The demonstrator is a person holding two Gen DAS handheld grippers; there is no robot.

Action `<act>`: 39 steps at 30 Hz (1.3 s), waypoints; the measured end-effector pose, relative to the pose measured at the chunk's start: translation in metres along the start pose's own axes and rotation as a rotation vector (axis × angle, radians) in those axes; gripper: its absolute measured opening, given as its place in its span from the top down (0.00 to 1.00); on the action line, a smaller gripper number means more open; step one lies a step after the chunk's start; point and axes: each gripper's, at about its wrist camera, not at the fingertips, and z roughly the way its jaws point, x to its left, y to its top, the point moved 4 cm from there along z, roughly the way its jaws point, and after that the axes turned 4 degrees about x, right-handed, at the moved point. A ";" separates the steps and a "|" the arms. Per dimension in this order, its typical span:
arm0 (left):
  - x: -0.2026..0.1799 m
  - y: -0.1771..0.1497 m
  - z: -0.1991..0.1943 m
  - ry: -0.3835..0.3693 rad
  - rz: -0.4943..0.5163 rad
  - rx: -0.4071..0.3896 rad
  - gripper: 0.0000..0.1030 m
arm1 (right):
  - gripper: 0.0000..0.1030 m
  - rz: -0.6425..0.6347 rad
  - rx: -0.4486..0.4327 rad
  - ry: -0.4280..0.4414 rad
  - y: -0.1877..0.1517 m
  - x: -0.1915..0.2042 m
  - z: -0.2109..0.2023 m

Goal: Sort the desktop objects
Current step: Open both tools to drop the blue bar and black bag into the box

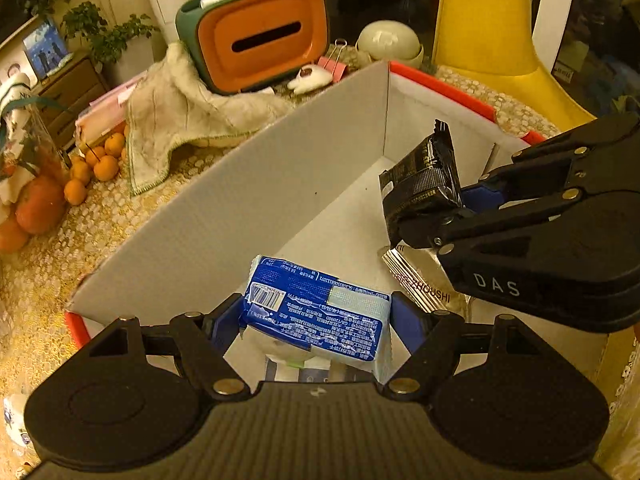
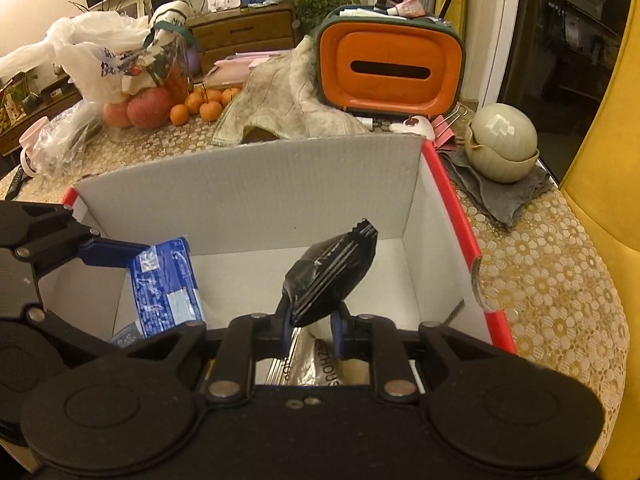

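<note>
Over the box (image 2: 248,184), my left hand-held gripper (image 1: 316,320) clamps the blue pack (image 1: 316,308), my right hand-held gripper (image 2: 310,330) the black packet (image 2: 330,276); next, release both inside.

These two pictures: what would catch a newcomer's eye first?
Two black hand-held tools hang over an open white box with a red rim. The left gripper clamps a blue tissue pack; the right gripper pinches a black snack packet. Behind the box stands an orange tissue holder.

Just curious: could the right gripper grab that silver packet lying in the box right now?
Probably not: the right gripper is already shut on a black packet, though the silver packet lies just beneath.
</note>
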 end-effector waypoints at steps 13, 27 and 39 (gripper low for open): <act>0.011 0.003 0.012 -0.021 -0.073 0.058 0.18 | 0.70 0.038 0.050 0.008 0.001 -0.006 0.014; 0.013 -0.007 -0.019 -0.043 -0.117 0.025 0.12 | 0.68 0.040 0.012 -0.008 -0.003 -0.002 -0.021; 0.011 -0.027 -0.068 -0.056 -0.121 -0.078 0.02 | 0.67 0.039 -0.038 -0.014 -0.011 0.003 -0.066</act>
